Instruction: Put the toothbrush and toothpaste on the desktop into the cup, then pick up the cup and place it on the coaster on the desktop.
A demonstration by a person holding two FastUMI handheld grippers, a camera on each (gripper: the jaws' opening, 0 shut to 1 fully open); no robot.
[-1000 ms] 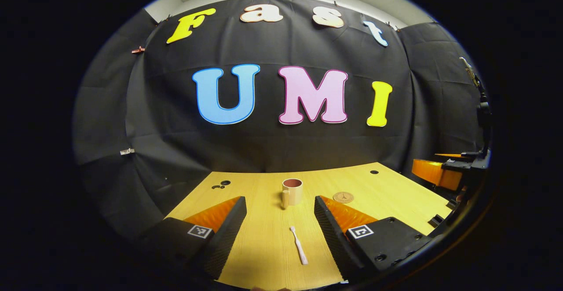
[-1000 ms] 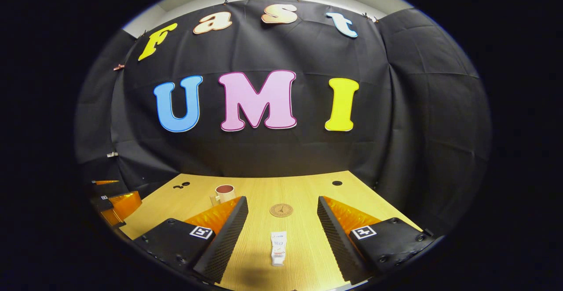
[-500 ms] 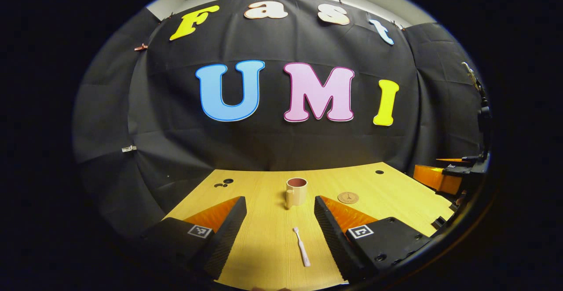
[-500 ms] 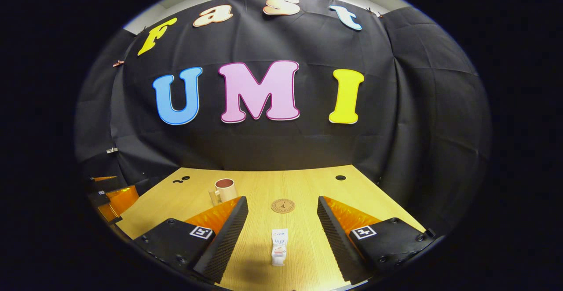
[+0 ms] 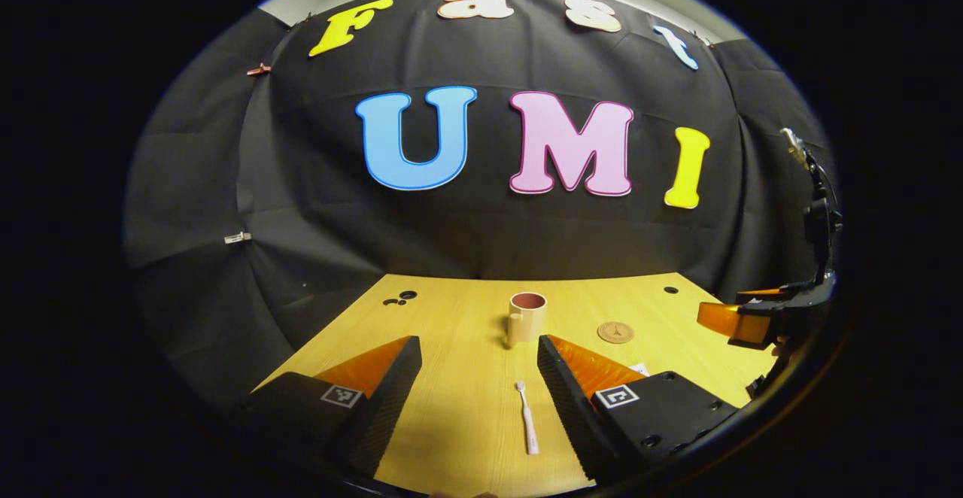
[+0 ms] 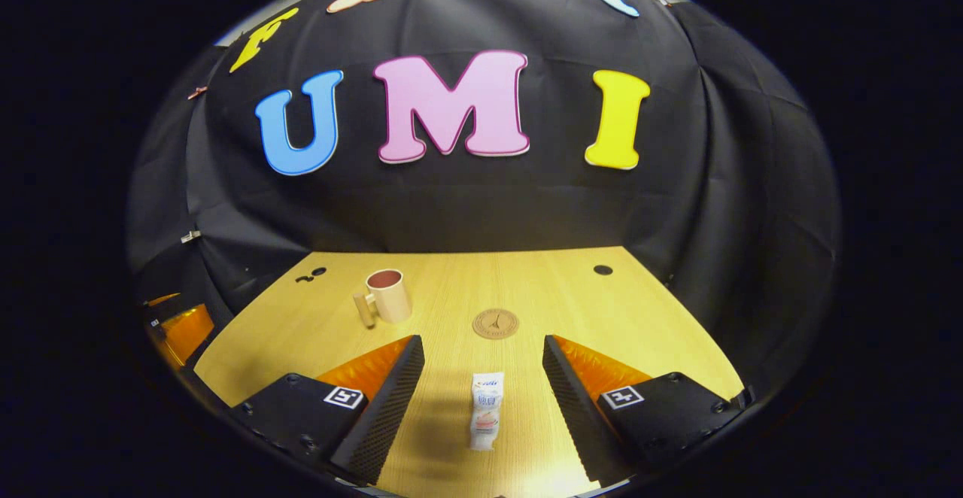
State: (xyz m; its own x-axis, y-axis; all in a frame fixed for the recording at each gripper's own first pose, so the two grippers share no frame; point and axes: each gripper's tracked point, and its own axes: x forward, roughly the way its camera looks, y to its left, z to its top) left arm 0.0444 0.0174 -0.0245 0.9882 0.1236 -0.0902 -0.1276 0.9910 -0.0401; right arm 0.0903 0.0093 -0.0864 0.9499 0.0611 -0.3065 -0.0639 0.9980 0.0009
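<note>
Though we can see into the cup, it is too far away to tell what is inside. Our left claw is wide open and holds nothing, with the toothbrush flat on the counter between its fingers. Our right claw is wide open too, over the toothpaste. The coaster lies bare near the cup.

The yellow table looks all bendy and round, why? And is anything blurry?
Left gripper view: the fisheye lens curves the yellow wooden table; the white toothbrush looks sharp. Right gripper view: same curving, and the white toothpaste tube casts a soft shadow to its left.
</note>
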